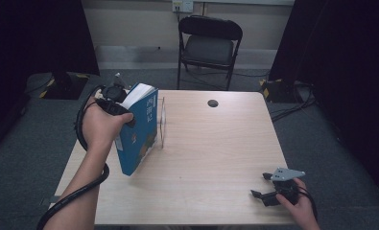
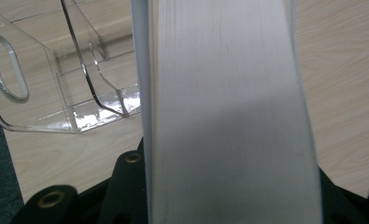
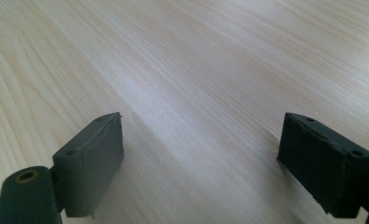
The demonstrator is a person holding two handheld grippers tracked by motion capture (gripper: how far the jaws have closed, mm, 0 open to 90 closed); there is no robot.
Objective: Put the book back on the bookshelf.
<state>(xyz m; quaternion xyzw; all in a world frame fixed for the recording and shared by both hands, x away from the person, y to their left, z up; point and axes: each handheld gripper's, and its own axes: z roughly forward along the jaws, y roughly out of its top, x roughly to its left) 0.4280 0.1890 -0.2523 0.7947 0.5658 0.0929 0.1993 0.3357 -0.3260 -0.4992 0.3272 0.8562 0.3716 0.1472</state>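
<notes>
A thick blue book [image 1: 138, 128] stands tilted near the table's left edge, with one corner resting on the wood. My left gripper [image 1: 116, 106] is shut on its upper end, and the white page edge [image 2: 229, 112] runs up between the jaws in the left gripper view. Right beside the book stands a clear acrylic holder [image 1: 162, 122], whose curved dividers and handle slot [image 2: 46, 88] lie just left of the pages. My right gripper [image 1: 262, 186] rests low over the table's front right corner, open, with bare wood between its pads [image 3: 91, 161].
The light wooden table [image 1: 211, 153] has a small dark round cap [image 1: 213, 103] near its far edge. A black folding chair [image 1: 208, 45] stands behind the table. Grey carpet and cables surround it.
</notes>
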